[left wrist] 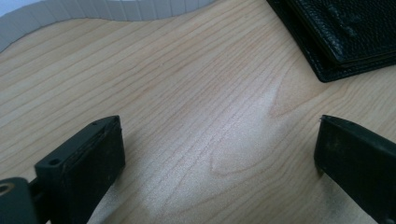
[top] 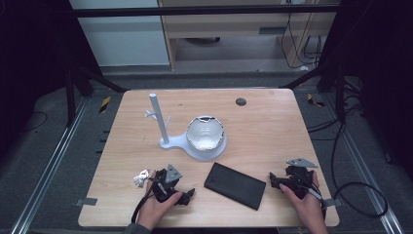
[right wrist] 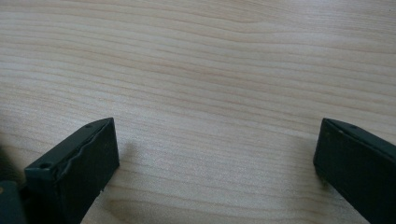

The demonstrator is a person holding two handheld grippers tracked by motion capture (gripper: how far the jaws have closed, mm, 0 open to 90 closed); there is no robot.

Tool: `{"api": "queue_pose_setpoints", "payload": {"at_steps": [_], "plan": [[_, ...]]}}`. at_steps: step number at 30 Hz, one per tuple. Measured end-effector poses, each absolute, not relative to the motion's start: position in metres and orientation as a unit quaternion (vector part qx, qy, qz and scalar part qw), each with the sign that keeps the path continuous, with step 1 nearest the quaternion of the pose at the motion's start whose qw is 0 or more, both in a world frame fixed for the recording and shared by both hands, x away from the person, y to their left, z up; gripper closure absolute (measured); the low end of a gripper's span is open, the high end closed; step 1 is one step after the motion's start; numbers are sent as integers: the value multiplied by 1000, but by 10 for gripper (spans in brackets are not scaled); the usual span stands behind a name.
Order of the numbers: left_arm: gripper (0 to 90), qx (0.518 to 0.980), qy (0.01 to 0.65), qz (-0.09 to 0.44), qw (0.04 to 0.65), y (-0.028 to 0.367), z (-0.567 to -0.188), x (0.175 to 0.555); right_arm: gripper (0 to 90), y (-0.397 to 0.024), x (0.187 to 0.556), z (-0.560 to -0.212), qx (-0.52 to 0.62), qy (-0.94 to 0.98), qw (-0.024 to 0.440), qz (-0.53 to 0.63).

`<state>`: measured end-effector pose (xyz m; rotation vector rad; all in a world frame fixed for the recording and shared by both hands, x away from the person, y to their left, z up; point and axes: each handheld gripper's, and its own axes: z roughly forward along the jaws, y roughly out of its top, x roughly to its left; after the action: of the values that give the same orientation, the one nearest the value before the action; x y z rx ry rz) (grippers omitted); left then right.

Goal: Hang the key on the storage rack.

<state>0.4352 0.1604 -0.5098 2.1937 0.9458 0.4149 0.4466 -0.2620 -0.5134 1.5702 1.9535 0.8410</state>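
A black wallet point(top: 235, 185) lies flat on the wooden table point(top: 263, 131) near the front, between my two grippers; its corner point(left wrist: 341, 32) appears at the top right of the left gripper view. My left gripper point(top: 184, 194) rests on the table left of the wallet, open, with bare wood between its jaws point(left wrist: 217, 135). A small bunch of keys point(top: 141, 178) lies just left of that hand. My right gripper point(top: 275, 182) rests right of the wallet, also open over bare wood point(right wrist: 217, 135).
A white stand point(top: 168, 141) with an upright post point(top: 157, 117) and short pegs sits mid-table; its round base holds a shiny bowl point(top: 205, 132). The base's rim point(left wrist: 93, 11) edges the left gripper view. A dark round hole point(top: 240, 102) marks the far table side.
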Motion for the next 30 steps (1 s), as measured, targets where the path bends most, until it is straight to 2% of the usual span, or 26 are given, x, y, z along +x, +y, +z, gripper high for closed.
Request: {"api": "queue_pose_setpoints", "payload": {"at_steps": [8, 12, 14, 20, 24, 27, 30], "plan": [[0, 851, 355, 151, 355, 160, -510, 436, 4, -262, 447, -513, 575, 716, 246, 309], [11, 842, 362, 127, 378, 168, -508, 438, 4, -262, 447, -513, 575, 716, 246, 308], [43, 832, 367, 133, 393, 174, -504, 439, 4, -262, 447, -513, 575, 717, 247, 308], [44, 814, 373, 165, 413, 192, -477, 449, 4, -262, 448, -513, 575, 717, 245, 309], [68, 823, 373, 184, 386, 196, -454, 455, 4, -262, 448, -513, 573, 719, 244, 309], [68, 836, 378, 176, 357, 198, -436, 458, 6, -262, 448, -513, 573, 718, 244, 310], [68, 849, 386, 196, 303, 203, -420, 463, 7, -263, 447, -513, 570, 720, 243, 311]]}}
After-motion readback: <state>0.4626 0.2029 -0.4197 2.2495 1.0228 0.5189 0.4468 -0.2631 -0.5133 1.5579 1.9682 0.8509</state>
